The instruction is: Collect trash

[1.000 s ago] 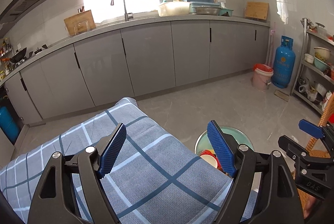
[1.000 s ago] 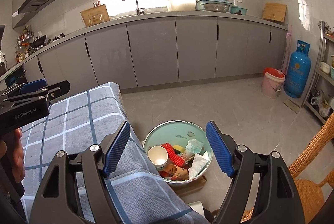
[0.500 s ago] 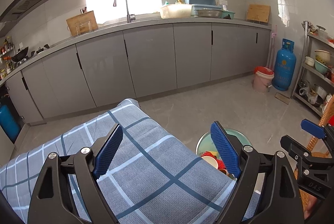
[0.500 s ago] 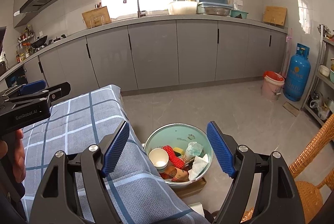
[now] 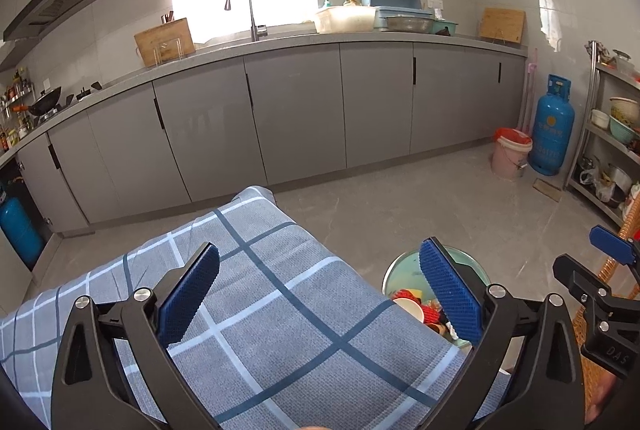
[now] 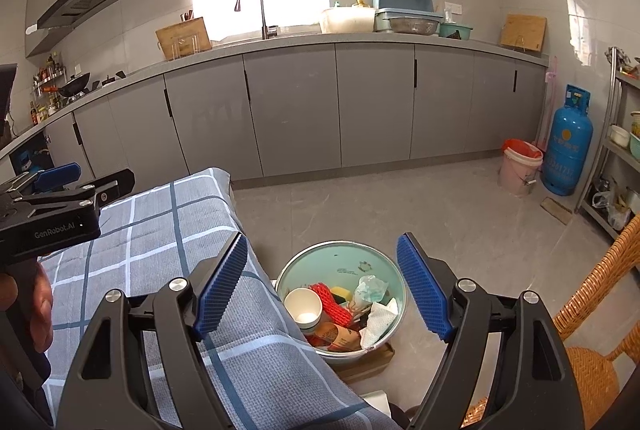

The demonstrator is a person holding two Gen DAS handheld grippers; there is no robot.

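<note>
A pale green trash bowl (image 6: 344,262) stands on the floor beside the table, filled with a paper cup (image 6: 303,308), red netting (image 6: 330,304), crumpled tissue (image 6: 378,322) and wrappers. My right gripper (image 6: 320,284) hovers above it, open, with nothing between its blue pads. My left gripper (image 5: 318,290) is over the checked tablecloth (image 5: 256,310); its jaws are opening wide and nothing is between them. The bowl's rim (image 5: 394,266) shows past the left gripper's right finger. Each gripper appears at the edge of the other's view.
The table with the grey-blue checked cloth (image 6: 160,230) fills the lower left. A wicker chair (image 6: 592,310) stands at the right. Grey cabinets (image 6: 372,105) line the back wall. A pink bucket (image 6: 520,165), a blue gas cylinder (image 6: 570,145) and a metal shelf (image 5: 612,133) are at the far right.
My left gripper's jaws have spread wider apart. The right gripper has barely shifted above the bowl. Nothing was picked up or dropped.
</note>
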